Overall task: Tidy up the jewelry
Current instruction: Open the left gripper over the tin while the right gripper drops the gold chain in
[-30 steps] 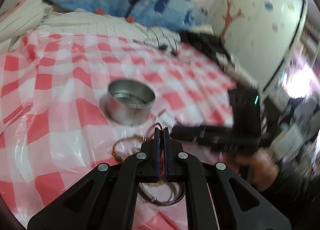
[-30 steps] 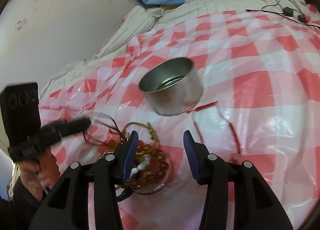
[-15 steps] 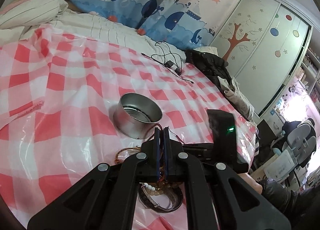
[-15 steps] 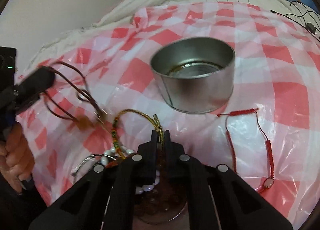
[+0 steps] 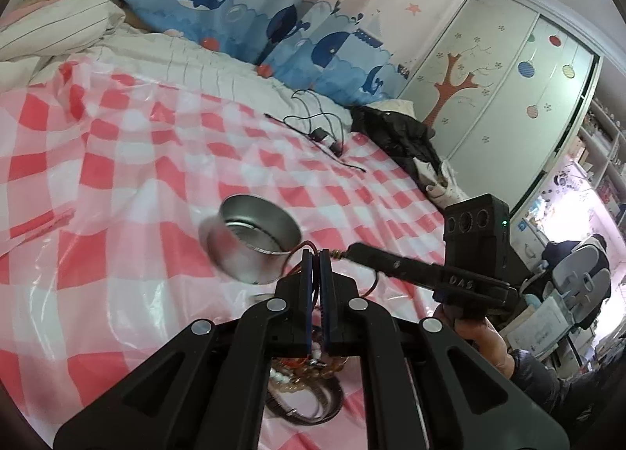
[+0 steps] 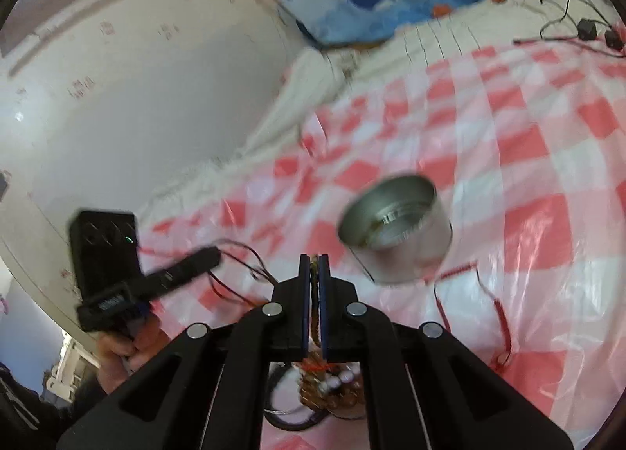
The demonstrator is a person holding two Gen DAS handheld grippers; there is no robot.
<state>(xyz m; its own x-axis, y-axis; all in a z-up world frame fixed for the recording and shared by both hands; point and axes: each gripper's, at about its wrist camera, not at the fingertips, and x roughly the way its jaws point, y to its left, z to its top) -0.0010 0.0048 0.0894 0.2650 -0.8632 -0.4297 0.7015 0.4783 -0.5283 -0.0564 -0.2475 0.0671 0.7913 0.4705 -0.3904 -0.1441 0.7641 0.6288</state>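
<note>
A round metal tin [image 5: 250, 238] stands open on the red-checked plastic cloth [image 5: 117, 176]; it also shows in the right wrist view [image 6: 395, 231]. My left gripper [image 5: 316, 254] is shut on a thin dark red cord bracelet [image 5: 309, 244], lifted above the cloth near the tin. My right gripper [image 6: 313, 258] is shut on a gold braided bracelet [image 6: 313, 274], lifted to the left of the tin. A pile of beaded bracelets [image 6: 332, 387] lies under the grippers. A red cord bracelet [image 6: 485, 301] lies right of the tin.
A black cable with adapters [image 5: 324, 137] lies at the far side of the cloth. Striped bedding [image 5: 51, 31] and whale-print curtain [image 5: 242, 8] are behind. A wardrobe [image 5: 508, 90] stands to the right, a white wall [image 6: 137, 98] to the left.
My right gripper closed on the gold bracelet and lifted it. My left gripper rose with the dark red cord. Both now sit higher above the pile.
</note>
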